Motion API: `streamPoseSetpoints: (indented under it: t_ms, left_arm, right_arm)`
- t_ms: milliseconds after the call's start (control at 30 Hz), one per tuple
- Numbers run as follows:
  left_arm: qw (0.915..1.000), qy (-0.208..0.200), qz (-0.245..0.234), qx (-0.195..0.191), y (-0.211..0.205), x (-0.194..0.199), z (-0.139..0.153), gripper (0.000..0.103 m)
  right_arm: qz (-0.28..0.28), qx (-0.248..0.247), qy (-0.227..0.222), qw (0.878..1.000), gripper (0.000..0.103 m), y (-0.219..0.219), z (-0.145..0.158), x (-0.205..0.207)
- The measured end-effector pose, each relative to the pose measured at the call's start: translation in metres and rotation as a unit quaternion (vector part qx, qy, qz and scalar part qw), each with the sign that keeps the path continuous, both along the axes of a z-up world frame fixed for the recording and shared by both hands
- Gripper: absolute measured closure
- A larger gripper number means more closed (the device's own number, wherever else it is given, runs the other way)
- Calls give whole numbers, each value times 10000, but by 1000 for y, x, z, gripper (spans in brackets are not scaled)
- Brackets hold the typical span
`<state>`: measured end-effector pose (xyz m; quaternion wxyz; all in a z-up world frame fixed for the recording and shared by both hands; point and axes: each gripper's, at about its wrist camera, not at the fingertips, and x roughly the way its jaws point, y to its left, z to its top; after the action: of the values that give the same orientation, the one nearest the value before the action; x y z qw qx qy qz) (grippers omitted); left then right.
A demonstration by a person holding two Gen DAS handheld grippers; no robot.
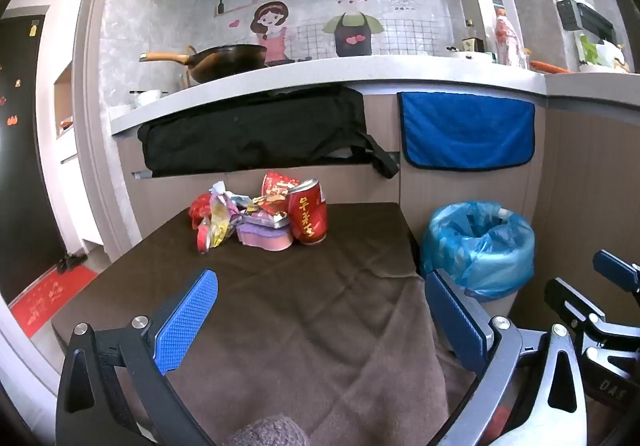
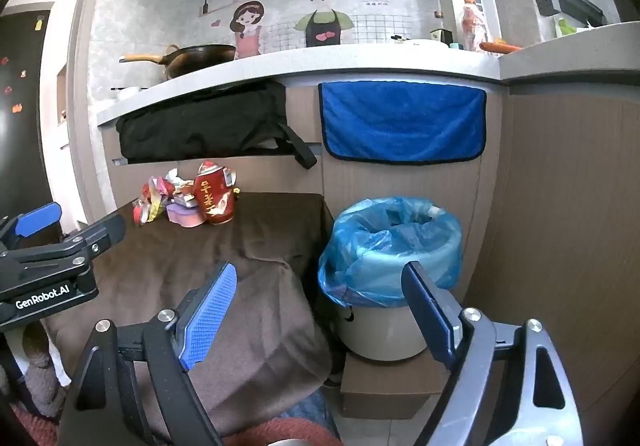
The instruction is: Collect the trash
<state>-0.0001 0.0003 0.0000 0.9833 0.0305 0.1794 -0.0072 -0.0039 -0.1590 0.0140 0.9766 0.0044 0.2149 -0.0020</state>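
Note:
A pile of trash sits at the far edge of a brown-cloth table (image 1: 304,310): a red drink can (image 1: 308,213), a purple-pink sponge (image 1: 262,236), crumpled foil wrappers (image 1: 218,220) and a red packet (image 1: 276,186). The can also shows in the right wrist view (image 2: 214,198). A bin with a blue bag (image 1: 480,246) (image 2: 394,246) stands right of the table. My left gripper (image 1: 320,306) is open and empty over the near cloth. My right gripper (image 2: 320,302) is open and empty, between the table corner and the bin.
A kitchen counter (image 1: 360,76) runs behind, with a wok (image 1: 224,60) on it. A black bag (image 1: 256,130) and a blue towel (image 1: 468,130) hang below it. The bin stands on a cardboard box (image 2: 384,386). A wood-panel wall (image 2: 568,226) is on the right.

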Motion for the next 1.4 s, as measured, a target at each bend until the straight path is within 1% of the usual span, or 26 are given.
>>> streamPoseSetpoints:
  t_ms: [267, 500, 1400]
  left_arm:
    - [10000, -53, 9, 60, 0, 0, 0, 1]
    - [10000, -38, 31, 43, -2, -1, 0, 1]
    - [10000, -35, 28, 32, -1, 0, -1, 1]
  right_arm:
    - [1, 17, 26, 10000, 21, 0, 1, -1]
    - [0, 42, 1, 10000, 20, 5, -1, 2]
    - [18, 76, -30, 10000, 21, 2, -1, -2]
